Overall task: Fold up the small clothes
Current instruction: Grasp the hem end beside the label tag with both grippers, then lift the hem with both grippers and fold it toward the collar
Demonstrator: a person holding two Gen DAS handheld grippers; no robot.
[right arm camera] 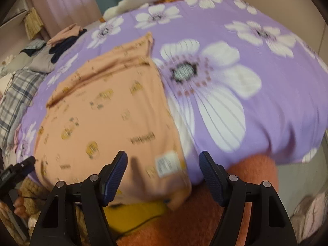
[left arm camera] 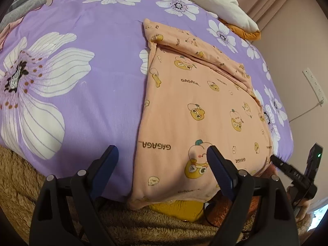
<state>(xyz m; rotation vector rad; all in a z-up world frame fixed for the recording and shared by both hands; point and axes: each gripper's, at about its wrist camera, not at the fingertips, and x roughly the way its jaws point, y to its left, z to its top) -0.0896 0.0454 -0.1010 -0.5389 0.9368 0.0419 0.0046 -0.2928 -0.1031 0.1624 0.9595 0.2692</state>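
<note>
Fuzzy brown carpet [left arm camera: 18, 184] sits closest, right under the bed edge, with something yellow [left arm camera: 176, 208] poking out below. Both tools hang over that edge, the left gripper [left arm camera: 162, 157] and right gripper [right arm camera: 163, 162] each spread wide with nothing pinched. Between and past them lies the peach garment [left arm camera: 196, 106], cartoon print and "GAGAGA" lettering, spread flat on the purple flowered bedspread [left arm camera: 92, 78] with its near hem drooping over the side and its far end folded over. Further back there's a plaid blanket [right arm camera: 16, 94], a heap of clothes [right arm camera: 61, 39], a white and orange plush [left arm camera: 221, 6] and pink curtains [right arm camera: 61, 2].
</note>
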